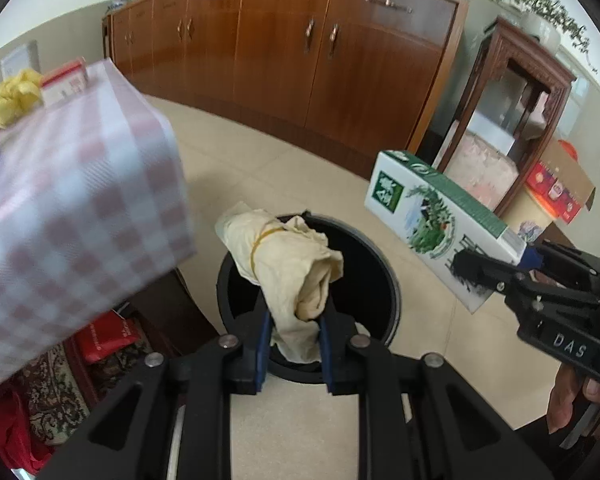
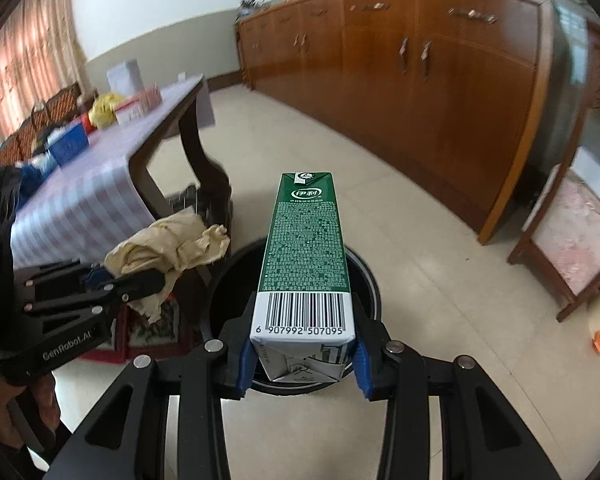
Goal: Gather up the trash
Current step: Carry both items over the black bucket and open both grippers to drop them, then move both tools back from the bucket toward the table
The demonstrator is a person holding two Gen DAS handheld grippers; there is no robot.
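Note:
My left gripper [image 1: 294,354] is shut on a crumpled cream wrapper [image 1: 288,264] bound with a yellow rubber band, held above the open black trash bin [image 1: 384,276] on the floor. My right gripper [image 2: 302,354] is shut on the base of a green and white milk carton [image 2: 306,256], which points forward over the same bin [image 2: 370,280]. In the left wrist view the carton [image 1: 432,216] and right gripper [image 1: 496,272] hang right of the bin. The right wrist view shows the wrapper [image 2: 168,248] and left gripper [image 2: 112,284] at the bin's left.
A table with a pink checked cloth [image 1: 72,200] stands close on the left, carrying a yellow bag [image 1: 16,96] and boxes. A long wooden cabinet [image 1: 284,48] lines the far wall. A carved wooden stand [image 1: 512,120] and cardboard boxes sit at the right. Tiled floor surrounds the bin.

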